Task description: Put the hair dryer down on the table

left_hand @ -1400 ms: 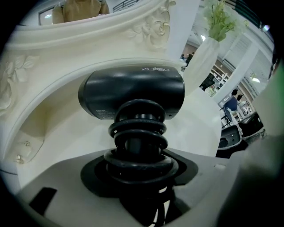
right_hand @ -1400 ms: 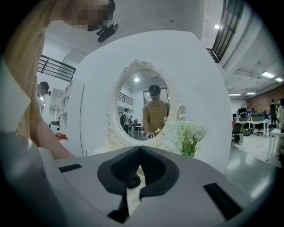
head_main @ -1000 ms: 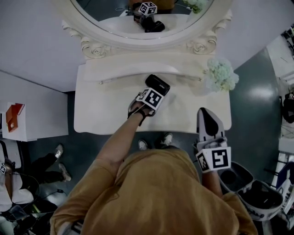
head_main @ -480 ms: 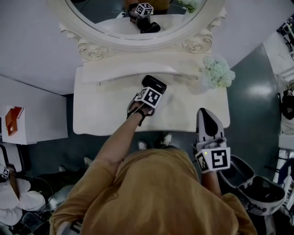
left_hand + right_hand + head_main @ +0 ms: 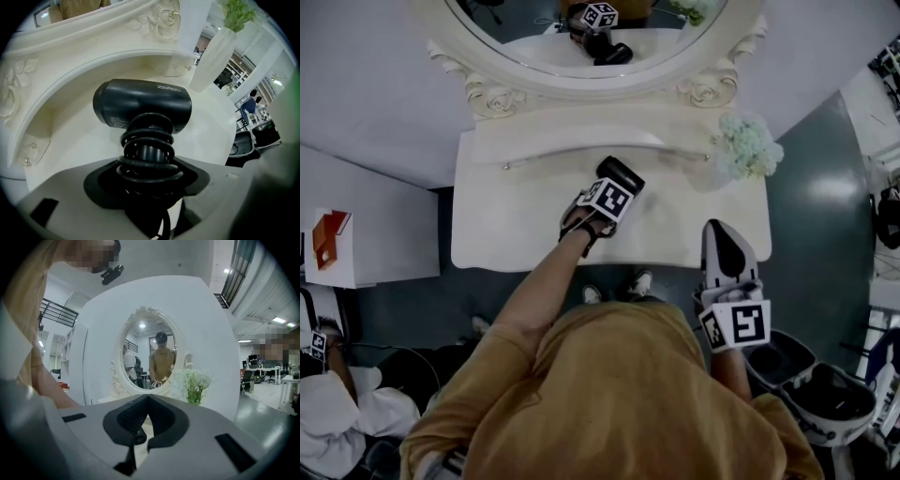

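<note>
One orange and white box is sitting on a white ledge at the far left, well apart from the cream-white carved counter. Over the middle of that counter the left tool is pointing steeply downward, carried on the bare forearm of a person wearing an ochre shirt. Its jaws are standing partly apart and pressing from both sides on the handle of the black, barrel-bodied hair dryer. A black cord is winding in coils round that handle. In the left gripper view the dryer's barrel is lying crosswise, low over the counter top. Whether it is touching the counter cannot be told. Behind it, the oval white-framed mirror is reflecting the dryer and the tool. Further right, a bunch of pale white flowers in a tall white vase is standing at the counter's back right corner. The right tool is hovering at the counter's front right edge and pointing nearly level toward the mirror. Its jaws are meeting, with nothing between them.
</note>
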{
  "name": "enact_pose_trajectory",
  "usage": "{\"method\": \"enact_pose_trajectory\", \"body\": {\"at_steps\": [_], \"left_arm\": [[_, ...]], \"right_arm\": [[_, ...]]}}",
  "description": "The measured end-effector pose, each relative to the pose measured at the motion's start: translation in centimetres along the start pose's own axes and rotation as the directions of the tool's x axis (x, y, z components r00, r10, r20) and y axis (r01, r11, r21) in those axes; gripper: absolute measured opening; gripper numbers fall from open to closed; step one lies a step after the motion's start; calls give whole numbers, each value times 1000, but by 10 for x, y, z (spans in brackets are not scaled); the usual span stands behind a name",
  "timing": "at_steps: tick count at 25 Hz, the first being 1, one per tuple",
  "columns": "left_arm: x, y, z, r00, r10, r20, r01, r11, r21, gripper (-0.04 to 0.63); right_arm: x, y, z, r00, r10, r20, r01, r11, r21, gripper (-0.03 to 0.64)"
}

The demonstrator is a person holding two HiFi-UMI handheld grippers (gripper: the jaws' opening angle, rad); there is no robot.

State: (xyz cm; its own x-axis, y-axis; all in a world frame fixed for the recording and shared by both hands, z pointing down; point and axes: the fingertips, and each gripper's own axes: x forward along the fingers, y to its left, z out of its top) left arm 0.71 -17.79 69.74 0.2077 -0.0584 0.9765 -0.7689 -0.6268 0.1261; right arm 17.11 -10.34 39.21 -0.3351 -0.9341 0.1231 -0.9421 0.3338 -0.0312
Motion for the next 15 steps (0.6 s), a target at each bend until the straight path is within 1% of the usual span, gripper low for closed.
{"method": "enact_pose_trajectory", "body": {"at_steps": [6,9,12,14,15], "left_arm": [[0,-1,-3,1000,5,10,-5,1000,-10,268],[3,-4,-2,999,-9,36,10,1000,-24,268],[1,-2,-3,999,7,51,-5,999,-37,268],[4,-7,0,997,-16,78,20,999,-48,268],[4,-6,0,997,-11,80,15,998,-54,268]], "right_arm": [[-3,-1,-1,1000,0,0,0,1000,4,3],[-6,-1,-2,1000,1,-3,-1,1000,6,3],[-10,-2,-3,1000,1,-2,-1,1000,9,3],[-12,-4,-3,1000,-2,-3,2,1000,11,3],[-14,-5,-4,1000,-3,-3,3,1000,13,3]]}}
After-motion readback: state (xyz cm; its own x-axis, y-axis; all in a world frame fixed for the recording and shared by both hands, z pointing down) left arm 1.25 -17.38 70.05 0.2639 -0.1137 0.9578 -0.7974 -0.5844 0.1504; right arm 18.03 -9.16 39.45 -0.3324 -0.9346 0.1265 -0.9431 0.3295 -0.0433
